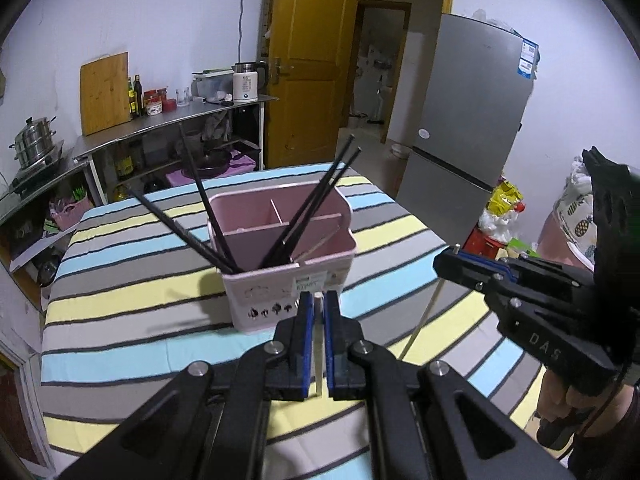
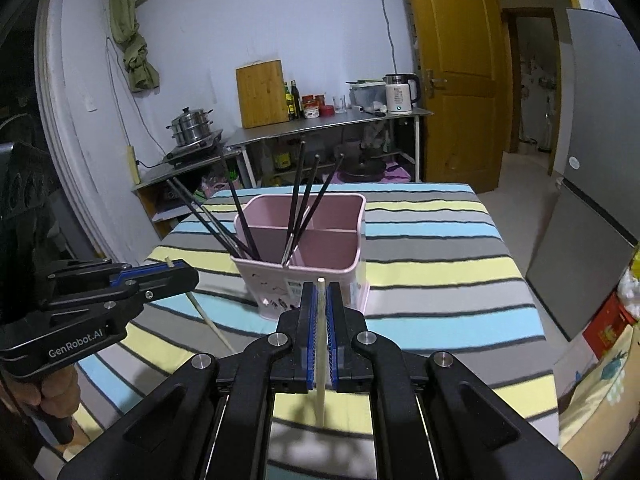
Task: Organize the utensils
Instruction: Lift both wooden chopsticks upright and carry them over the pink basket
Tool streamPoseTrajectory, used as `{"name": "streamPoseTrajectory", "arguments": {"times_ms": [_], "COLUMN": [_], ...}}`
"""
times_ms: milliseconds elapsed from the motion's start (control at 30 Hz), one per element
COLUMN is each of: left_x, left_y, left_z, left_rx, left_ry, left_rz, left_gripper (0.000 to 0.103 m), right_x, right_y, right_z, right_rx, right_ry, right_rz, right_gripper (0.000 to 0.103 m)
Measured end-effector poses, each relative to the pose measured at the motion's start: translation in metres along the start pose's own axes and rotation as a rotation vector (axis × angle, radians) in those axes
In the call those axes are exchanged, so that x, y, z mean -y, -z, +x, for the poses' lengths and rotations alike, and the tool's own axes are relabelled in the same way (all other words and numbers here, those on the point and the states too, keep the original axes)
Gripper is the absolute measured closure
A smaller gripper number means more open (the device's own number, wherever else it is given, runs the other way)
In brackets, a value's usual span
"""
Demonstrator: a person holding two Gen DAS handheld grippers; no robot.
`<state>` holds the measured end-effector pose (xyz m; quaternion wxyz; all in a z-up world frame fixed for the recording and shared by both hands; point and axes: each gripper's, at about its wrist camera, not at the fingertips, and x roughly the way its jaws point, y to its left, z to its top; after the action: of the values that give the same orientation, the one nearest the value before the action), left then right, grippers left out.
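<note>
Now both tools (image 1: 316, 300) (image 2: 320, 292) around pale chopsticks (image 2: 321, 344).

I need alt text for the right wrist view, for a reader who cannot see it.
The right hand-held gripper is shut on a pale chopstick, held upright before a pink utensil holder containing black chopsticks on a striped tablecloth. At left, the left hand-held gripper grips another pale chopstick.
</note>
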<state>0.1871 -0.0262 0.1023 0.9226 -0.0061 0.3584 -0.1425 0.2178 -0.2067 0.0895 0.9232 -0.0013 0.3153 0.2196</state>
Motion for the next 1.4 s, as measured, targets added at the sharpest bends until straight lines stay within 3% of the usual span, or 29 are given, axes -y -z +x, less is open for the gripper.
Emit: {"name": "streamPoseTrajectory", "arguments": {"times_ms": [333, 800, 1067, 1400], "left_x": [0.005, -0.002, -0.020, -0.031], "left_y": [0.021, 0.019, -0.002, -0.046], "left_z": [-0.018, -0.037, -0.051, -0.073], "left_rx": [-0.006, 0.015, 0.047, 0.143], "left_ry": [0.023, 0.026, 0.001, -0.015], "left_rz": [-0.011, -0.018, -0.042, -0.045], "left_gripper": [0.097, 0.097, 0.097, 0.097], "right_x": [-0.002, -0.017, -0.024, -0.041], "right_y": [0.015, 0.009, -0.011, -0.053], "right_z": [-0.029, -0.048, -0.053, -0.051], "right_rx": [-0.008, 0.036, 0.101, 0.201], "right_ry": [0.022, 0.015, -0.006, -0.029], "right_rz": [0.002, -0.035, -0.026, -0.031], "right_gripper": [0.098, 0.099, 0.099, 0.099]}}
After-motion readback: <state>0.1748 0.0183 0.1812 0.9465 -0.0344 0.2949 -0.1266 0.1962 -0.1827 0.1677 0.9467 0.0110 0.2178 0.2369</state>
